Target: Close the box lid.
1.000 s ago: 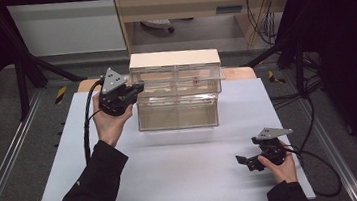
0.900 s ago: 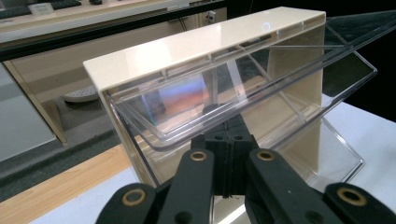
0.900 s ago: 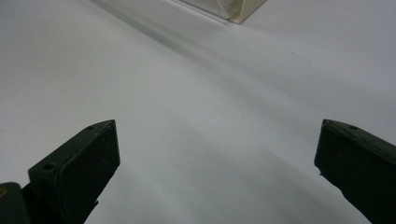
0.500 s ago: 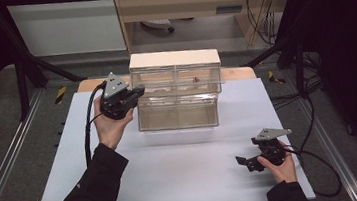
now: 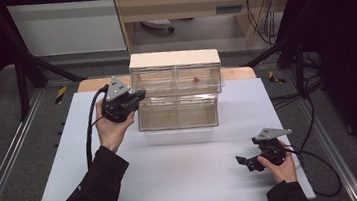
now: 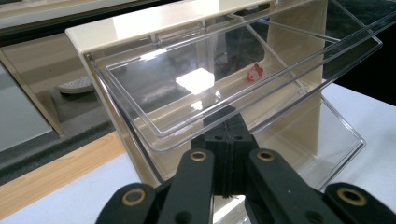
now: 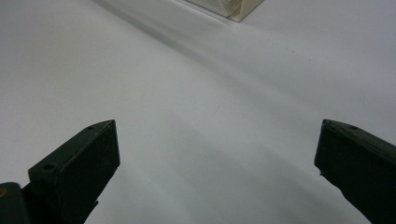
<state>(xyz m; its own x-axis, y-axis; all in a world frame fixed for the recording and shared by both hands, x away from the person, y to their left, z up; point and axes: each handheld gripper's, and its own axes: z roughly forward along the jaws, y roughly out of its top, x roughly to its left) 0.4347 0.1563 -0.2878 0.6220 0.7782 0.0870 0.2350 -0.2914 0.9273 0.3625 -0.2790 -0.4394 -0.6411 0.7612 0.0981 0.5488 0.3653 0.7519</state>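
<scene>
Right now, at the left of the high view, my left tongs [image 5: 138, 93] sit in a hand with a black sleeve, raised off the white worktop [image 5: 72, 157] and pointing at the left end of the cream-framed organiser with clear plastic tilt-out bins [image 5: 174, 60]. Through the left gripper view I see these tongs [image 6: 229, 126] pressed fully together with nothing caught between them, their tips right at the lower front edge of the clear upper-left bin [image 6: 196, 93], which is tipped open toward me. Whether the tips actually touch that edge I cannot tell. Deeper inside the organiser, in the neighbouring upper bin, lies a small red piece [image 6: 254, 73]; from above it shows as a red speck [image 5: 195, 80] behind the clear front of the upper-right bin. Below these, the wide clear lower bin [image 5: 178, 115] juts forward onto the worktop.

Further right, well apart from the organiser, my right tongs [image 5: 243, 162] rest low near the worktop's front right corner, held in the other hand and pointing leftward. The right gripper view shows these tongs [image 7: 215, 158] spread wide, holding nothing, with bare white worktop between them and a corner of the organiser's cream frame [image 7: 245, 11] at the top edge.
</scene>
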